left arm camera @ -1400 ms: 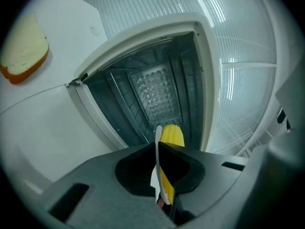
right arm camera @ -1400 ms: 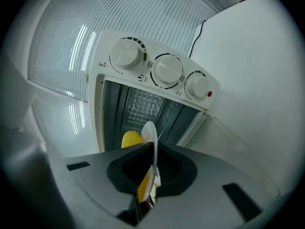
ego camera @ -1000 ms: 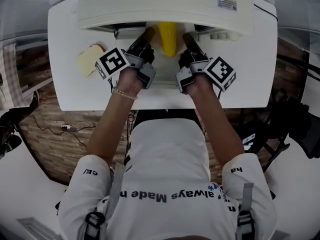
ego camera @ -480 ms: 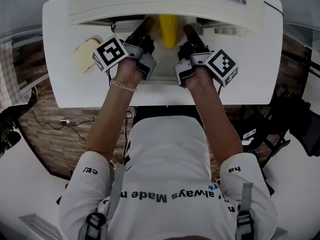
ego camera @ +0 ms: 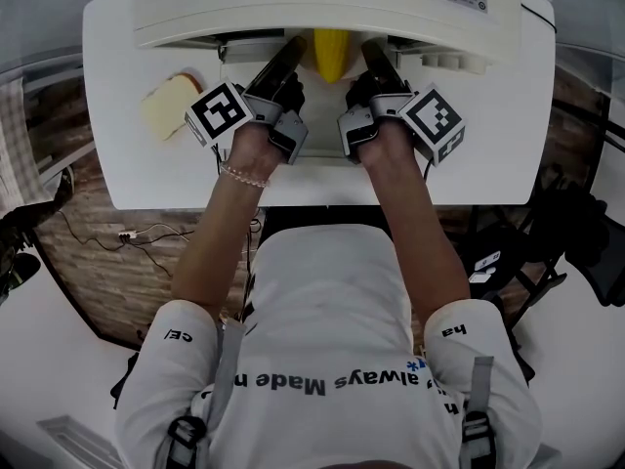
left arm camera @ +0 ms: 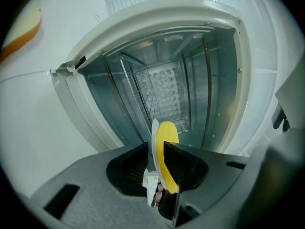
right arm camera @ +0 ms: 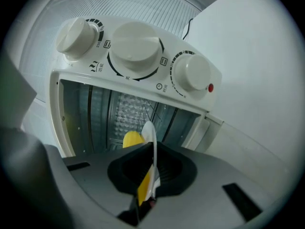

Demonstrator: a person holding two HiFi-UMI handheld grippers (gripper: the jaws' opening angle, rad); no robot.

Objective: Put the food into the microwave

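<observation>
A yellow piece of food (ego camera: 330,51) lies on a thin white plate (left arm camera: 153,147) that both grippers carry at the mouth of the cream microwave (ego camera: 322,8). My left gripper (ego camera: 290,53) is shut on the plate's left rim, and my right gripper (ego camera: 374,55) is shut on its right rim. In the left gripper view the plate edge and yellow food (left arm camera: 166,144) sit between the jaws of the left gripper (left arm camera: 159,151), in front of the open metal cavity (left arm camera: 167,80). The right gripper (right arm camera: 150,166) pinches the plate (right arm camera: 149,135) below three dials (right arm camera: 136,46).
A slice of bread (ego camera: 168,106) lies on the white table (ego camera: 498,145) left of the left gripper, also in the left gripper view as bread (left arm camera: 21,30). Inside the cavity is a wire rack (left arm camera: 143,94). The table's near edge is at the person's waist.
Both grippers have pushed the plate forward toward the cavity; more of the yellow food is now hidden under the microwave's top edge.
</observation>
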